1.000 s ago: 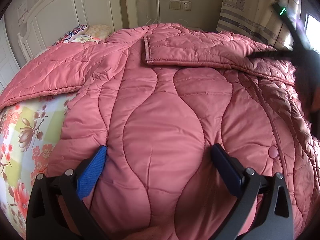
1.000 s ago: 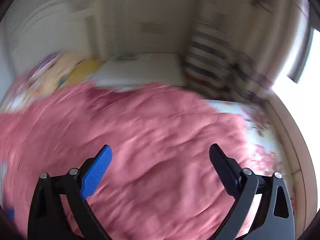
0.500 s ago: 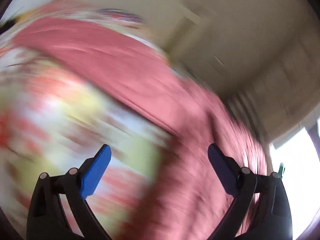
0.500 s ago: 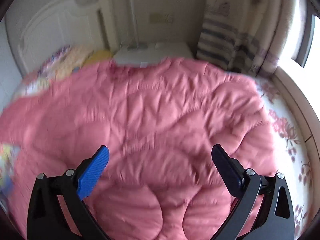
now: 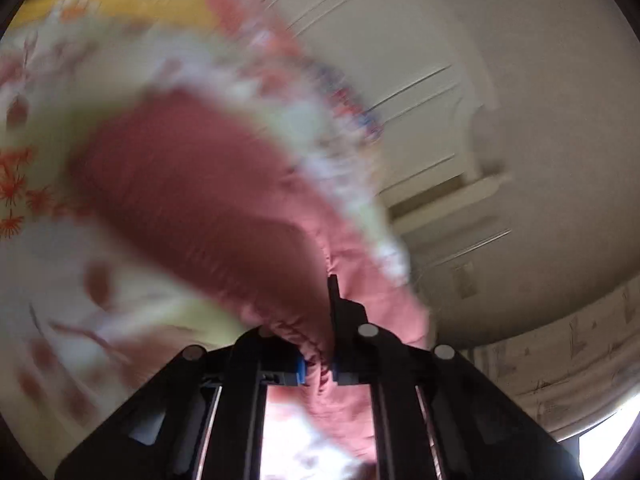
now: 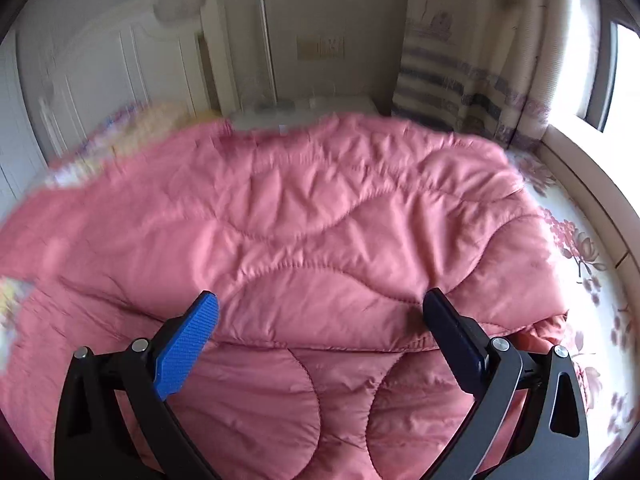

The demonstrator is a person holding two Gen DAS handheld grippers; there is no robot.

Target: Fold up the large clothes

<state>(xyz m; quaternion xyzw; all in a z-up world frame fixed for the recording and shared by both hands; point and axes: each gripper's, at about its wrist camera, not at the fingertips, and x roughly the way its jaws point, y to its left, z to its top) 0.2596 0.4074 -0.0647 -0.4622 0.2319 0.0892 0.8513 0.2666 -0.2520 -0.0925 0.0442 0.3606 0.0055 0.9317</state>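
A large pink quilted coat lies spread over the bed, with one layer folded over another near the front. My right gripper hovers just above that folded edge, open, nothing between its blue pads. In the blurred, tilted left wrist view a gathered sleeve cuff of the coat is pinched between the jaws of my left gripper, which is shut on it. The sleeve stretches away from the jaws across the floral sheet.
The bed has a floral sheet showing at the right and a white headboard at the back. A striped curtain hangs by the bright window. A white nightstand stands behind the coat.
My left gripper swung left off the coat's body, rolled, and closed on the sleeve cuff. My right gripper sank a little closer to the coat and stayed open.
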